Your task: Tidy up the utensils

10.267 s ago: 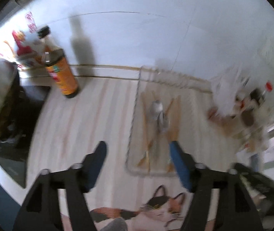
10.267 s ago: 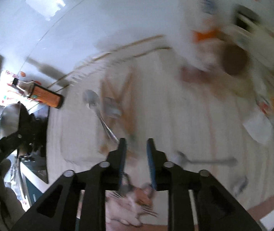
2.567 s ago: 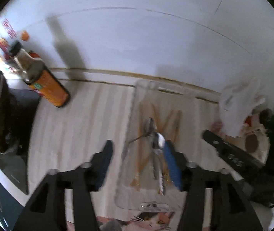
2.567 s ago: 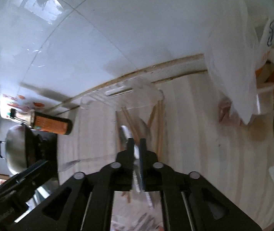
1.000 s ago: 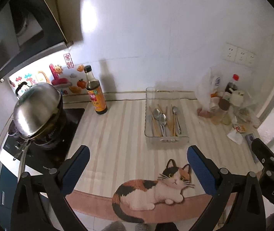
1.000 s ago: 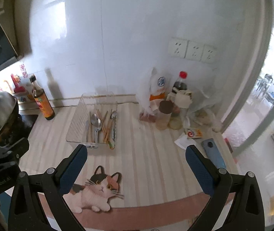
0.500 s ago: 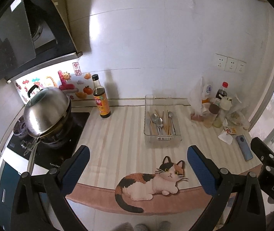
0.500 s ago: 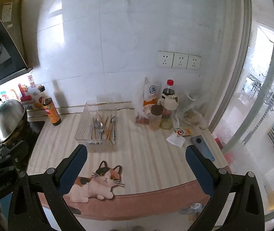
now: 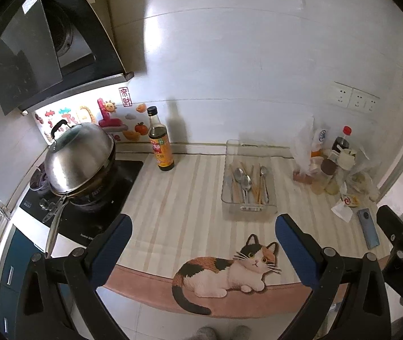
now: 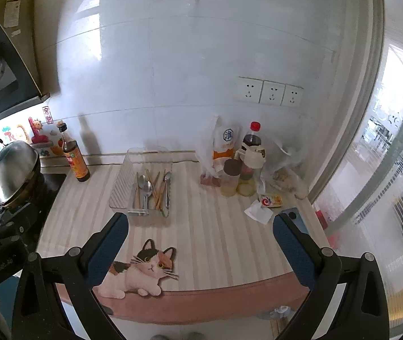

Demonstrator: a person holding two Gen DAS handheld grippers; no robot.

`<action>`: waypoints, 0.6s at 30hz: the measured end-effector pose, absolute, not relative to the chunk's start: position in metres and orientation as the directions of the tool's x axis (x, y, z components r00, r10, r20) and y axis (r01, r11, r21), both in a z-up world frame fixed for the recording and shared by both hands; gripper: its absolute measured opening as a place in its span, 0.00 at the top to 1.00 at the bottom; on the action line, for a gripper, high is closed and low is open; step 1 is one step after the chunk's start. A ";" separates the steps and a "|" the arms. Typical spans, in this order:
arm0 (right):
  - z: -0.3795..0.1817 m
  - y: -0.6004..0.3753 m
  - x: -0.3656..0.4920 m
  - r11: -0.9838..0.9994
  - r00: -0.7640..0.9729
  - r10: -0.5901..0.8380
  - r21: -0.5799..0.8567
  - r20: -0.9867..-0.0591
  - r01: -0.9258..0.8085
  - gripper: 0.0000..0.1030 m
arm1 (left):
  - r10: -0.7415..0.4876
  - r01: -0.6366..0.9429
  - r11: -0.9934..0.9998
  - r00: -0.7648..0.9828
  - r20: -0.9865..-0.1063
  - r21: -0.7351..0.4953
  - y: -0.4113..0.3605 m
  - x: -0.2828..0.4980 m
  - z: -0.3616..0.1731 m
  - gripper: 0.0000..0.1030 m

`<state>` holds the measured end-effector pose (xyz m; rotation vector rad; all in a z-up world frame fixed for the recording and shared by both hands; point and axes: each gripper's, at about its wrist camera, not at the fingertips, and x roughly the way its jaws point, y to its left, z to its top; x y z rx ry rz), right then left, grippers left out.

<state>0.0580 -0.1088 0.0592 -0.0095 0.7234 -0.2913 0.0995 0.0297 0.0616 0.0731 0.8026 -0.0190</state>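
**Utensils lie in the clear tray, both grippers held back from the counter**

The left gripper (image 9: 201,243) hangs above the near edge of the counter (image 9: 179,198) with its jaws spread wide and nothing between them. The right gripper (image 10: 200,243) is in the same posture, jaws fully apart and empty.

A clear plastic tray (image 9: 249,208) stands on the striped counter near the wall. Inside it, spoons (image 9: 242,177) and wooden chopsticks (image 9: 255,188) lie lengthwise, side by side. A soy sauce bottle (image 9: 160,146) stands upright to the tray's left, beside a hob carrying a steel-lidded wok (image 9: 78,155). To the tray's right sits a cluster of bottles and bags (image 10: 239,164), with a phone (image 9: 368,228) lying flat near the counter's edge. A cat picture (image 10: 142,272) marks the mat's front border.
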 end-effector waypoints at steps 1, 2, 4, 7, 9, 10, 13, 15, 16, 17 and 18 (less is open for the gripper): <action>0.060 -0.109 0.059 0.961 0.714 -0.263 -0.109 -0.649 0.255 0.00 | 0.014 0.043 0.997 0.694 -0.720 0.061 0.030 0.100 0.061 0.00; 0.059 -0.109 0.061 0.961 0.716 -0.263 -0.112 -0.647 0.252 0.00 | 0.015 0.043 0.997 0.694 -0.720 0.061 0.030 0.101 0.061 0.00; 0.059 -0.110 0.066 0.963 0.717 -0.259 -0.115 -0.647 0.244 0.00 | 0.021 0.038 0.997 0.694 -0.719 0.066 0.029 0.102 0.061 0.00; 0.058 -0.111 0.070 0.965 0.716 -0.251 -0.113 -0.651 0.236 0.00 | 0.028 0.036 0.997 0.693 -0.720 0.073 0.029 0.105 0.059 0.00; 0.057 -0.111 0.072 0.966 0.714 -0.249 -0.114 -0.655 0.232 0.00 | 0.027 0.039 0.996 0.693 -0.721 0.074 0.028 0.107 0.058 0.00; 0.057 -0.111 0.073 0.966 0.713 -0.248 -0.113 -0.655 0.232 0.00 | 0.028 0.038 0.996 0.693 -0.721 0.075 0.027 0.107 0.058 0.00; 0.056 -0.112 0.074 0.966 0.713 -0.247 -0.114 -0.656 0.230 0.00 | 0.026 0.041 0.996 0.694 -0.719 0.076 0.026 0.109 0.058 0.00; 0.056 -0.112 0.075 0.966 0.713 -0.248 -0.113 -0.656 0.232 0.00 | 0.023 0.042 0.997 0.693 -0.720 0.072 0.026 0.109 0.058 0.00; 0.056 -0.112 0.074 0.966 0.713 -0.248 -0.114 -0.656 0.231 0.00 | 0.022 0.042 0.997 0.694 -0.720 0.071 0.026 0.110 0.058 0.00; 0.056 -0.112 0.075 0.966 0.712 -0.249 -0.116 -0.656 0.231 0.00 | 0.021 0.044 0.996 0.693 -0.720 0.072 0.026 0.110 0.058 0.00; 0.055 -0.112 0.075 0.966 0.712 -0.248 -0.115 -0.656 0.231 0.00 | 0.020 0.045 0.996 0.692 -0.722 0.072 0.026 0.110 0.058 0.00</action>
